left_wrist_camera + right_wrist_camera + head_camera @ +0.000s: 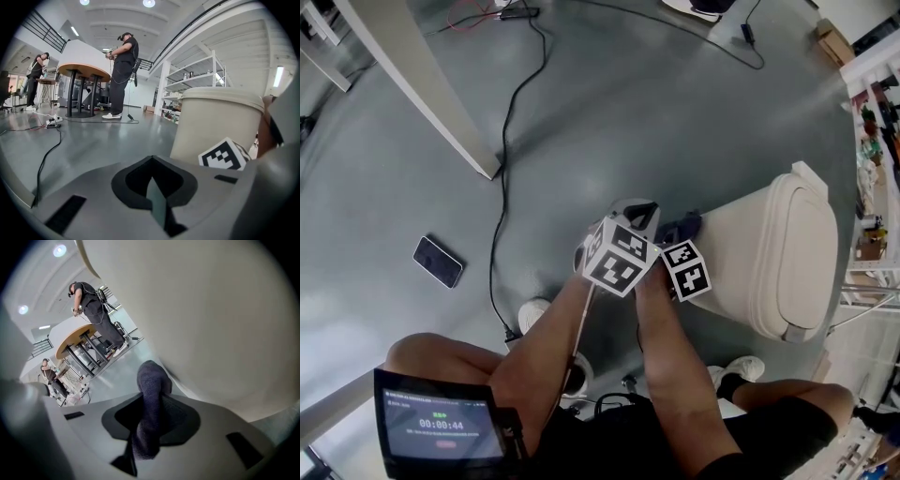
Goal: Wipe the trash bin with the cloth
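A cream trash bin [778, 253] with a closed lid stands on the grey floor at the right of the head view. My right gripper [682, 228] is shut on a dark grey-blue cloth [151, 399], and the cloth [680, 228] lies against the bin's side wall [211, 324]. My left gripper [636, 216] hovers just left of the right one, jaws shut with nothing between them. In the left gripper view the bin [218, 124] rises close ahead at the right, beside the right gripper's marker cube [224, 155].
A phone [438, 261] lies on the floor at the left. A black cable [502, 187] runs down the floor toward my feet. A white table leg [422, 89] slants across the upper left. Shelving [194, 79] and a round table [84, 72] with people standing beside it are far off.
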Tool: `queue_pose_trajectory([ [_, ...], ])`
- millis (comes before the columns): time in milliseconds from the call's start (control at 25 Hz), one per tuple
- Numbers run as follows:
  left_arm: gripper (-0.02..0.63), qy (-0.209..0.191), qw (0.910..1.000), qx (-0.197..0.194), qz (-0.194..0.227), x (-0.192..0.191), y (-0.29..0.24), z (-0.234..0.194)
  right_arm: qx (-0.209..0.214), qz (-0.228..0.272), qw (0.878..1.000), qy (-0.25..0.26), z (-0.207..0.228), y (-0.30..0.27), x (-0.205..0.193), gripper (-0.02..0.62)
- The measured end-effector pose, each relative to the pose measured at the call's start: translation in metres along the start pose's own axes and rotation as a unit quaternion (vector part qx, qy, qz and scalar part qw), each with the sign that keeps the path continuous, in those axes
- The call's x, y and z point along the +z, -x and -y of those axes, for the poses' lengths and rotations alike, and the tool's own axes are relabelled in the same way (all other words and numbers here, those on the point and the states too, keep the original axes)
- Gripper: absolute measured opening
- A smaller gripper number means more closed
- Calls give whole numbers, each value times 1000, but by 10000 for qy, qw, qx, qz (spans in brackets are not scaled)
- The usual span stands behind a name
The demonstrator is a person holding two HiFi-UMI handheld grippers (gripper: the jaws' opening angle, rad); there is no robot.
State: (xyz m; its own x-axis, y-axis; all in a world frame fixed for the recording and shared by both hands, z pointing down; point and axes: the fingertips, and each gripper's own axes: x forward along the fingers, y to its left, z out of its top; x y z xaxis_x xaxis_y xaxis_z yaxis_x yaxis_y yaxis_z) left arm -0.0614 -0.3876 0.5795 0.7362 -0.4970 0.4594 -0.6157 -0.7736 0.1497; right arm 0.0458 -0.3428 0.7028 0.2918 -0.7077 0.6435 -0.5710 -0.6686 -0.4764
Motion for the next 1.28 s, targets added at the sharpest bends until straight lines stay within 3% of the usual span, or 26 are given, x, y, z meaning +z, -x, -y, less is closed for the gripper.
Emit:
queue_pose_trajectory([
  [320, -2, -74, 9999, 43, -94, -7, 1, -1, -54, -190, 9998, 43, 13, -10, -16, 91],
  [440, -3, -19, 9999, 119, -66, 1, 11, 2, 341, -179, 9985, 397, -6, 9, -11, 91],
  [520, -3, 94, 9998, 167, 28, 5, 16, 0, 758, -58, 9930, 900, -30, 26, -8, 91],
  [760, -3, 513, 9980, 310, 199, 6, 34, -8, 1901, 513, 9565, 2153, -94, 93, 1, 91],
  [960, -2, 683, 9949, 476, 578, 39, 73, 16, 2666, 1106, 9130, 2883, -120, 180, 42, 91],
  [1160, -3, 697, 9889, 578, 1175, 80, 101, 17, 3268, 1780, 8686, 3271, -155, 251, 80, 91],
  [1280, -3, 756, 9833, 684, 1505, 118, 129, 48, 3547, 1886, 8590, 3173, -153, 302, 118, 91],
])
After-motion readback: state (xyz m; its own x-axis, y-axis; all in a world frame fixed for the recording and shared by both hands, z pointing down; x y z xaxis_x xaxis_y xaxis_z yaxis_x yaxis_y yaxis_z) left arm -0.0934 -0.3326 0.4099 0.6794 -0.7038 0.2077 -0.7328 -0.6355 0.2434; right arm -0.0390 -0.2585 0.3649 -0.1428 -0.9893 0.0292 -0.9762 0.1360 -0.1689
